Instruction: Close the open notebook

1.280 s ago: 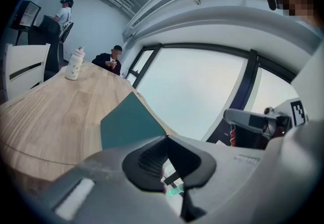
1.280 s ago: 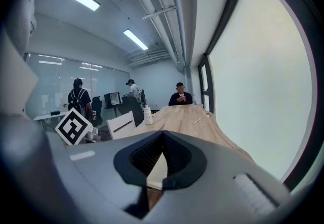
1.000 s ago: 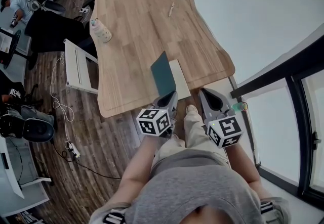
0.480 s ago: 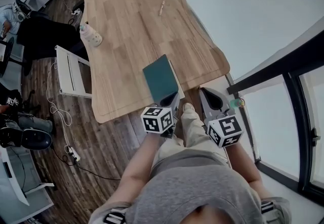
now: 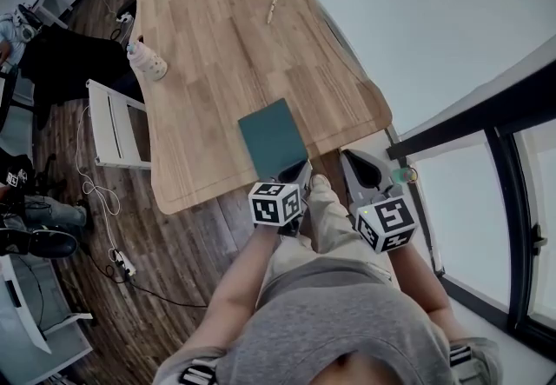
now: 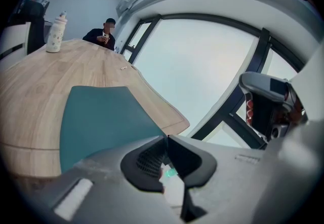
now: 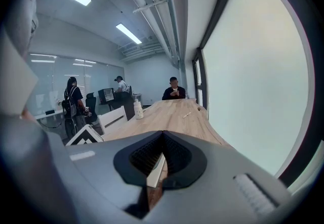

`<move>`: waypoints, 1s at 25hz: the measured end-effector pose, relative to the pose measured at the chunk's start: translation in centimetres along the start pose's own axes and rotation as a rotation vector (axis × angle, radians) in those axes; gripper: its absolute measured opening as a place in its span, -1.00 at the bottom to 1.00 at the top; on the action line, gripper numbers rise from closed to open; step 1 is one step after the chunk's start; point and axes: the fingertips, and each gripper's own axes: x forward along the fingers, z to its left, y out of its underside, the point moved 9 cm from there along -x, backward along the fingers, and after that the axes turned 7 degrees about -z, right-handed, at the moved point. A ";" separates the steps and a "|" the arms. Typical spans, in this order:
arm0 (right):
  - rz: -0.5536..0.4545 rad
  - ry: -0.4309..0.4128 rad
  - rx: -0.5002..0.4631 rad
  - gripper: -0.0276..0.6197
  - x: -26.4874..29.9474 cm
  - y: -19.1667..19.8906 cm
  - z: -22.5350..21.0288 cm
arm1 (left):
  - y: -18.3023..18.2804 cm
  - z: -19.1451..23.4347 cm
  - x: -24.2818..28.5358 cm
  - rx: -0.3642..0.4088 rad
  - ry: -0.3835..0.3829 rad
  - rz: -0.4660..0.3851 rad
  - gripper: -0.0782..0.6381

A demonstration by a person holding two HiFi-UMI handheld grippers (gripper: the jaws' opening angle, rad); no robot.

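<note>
The notebook [image 5: 272, 136] lies flat on the wooden table [image 5: 217, 44] with its teal cover up, close to the near edge. In the left gripper view the teal cover [image 6: 101, 122] spreads out just beyond the jaws. My left gripper [image 5: 295, 173] sits at the notebook's near edge. Its jaws are opening, but only a thin slit shows and nothing is visible between them [image 6: 166, 139]. My right gripper [image 5: 359, 164] hovers to the right of the notebook, off the table's corner, with its jaws shut on nothing [image 7: 163, 134].
A pale bottle [image 5: 146, 62] stands at the table's left side and a pen [image 5: 271, 9] lies farther up. A white chair [image 5: 113, 127] is left of the table. A person [image 7: 173, 91] sits at the far end. A large window runs along the right.
The teal cover, raised and tilted a second ago, has come down flat. My left gripper sank with it at the near edge. The right gripper shifted slightly.
</note>
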 end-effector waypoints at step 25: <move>0.008 -0.054 -0.008 -0.91 3.0 -0.7 -1.6 | 2.3 0.9 3.0 -0.016 -0.052 0.113 -0.61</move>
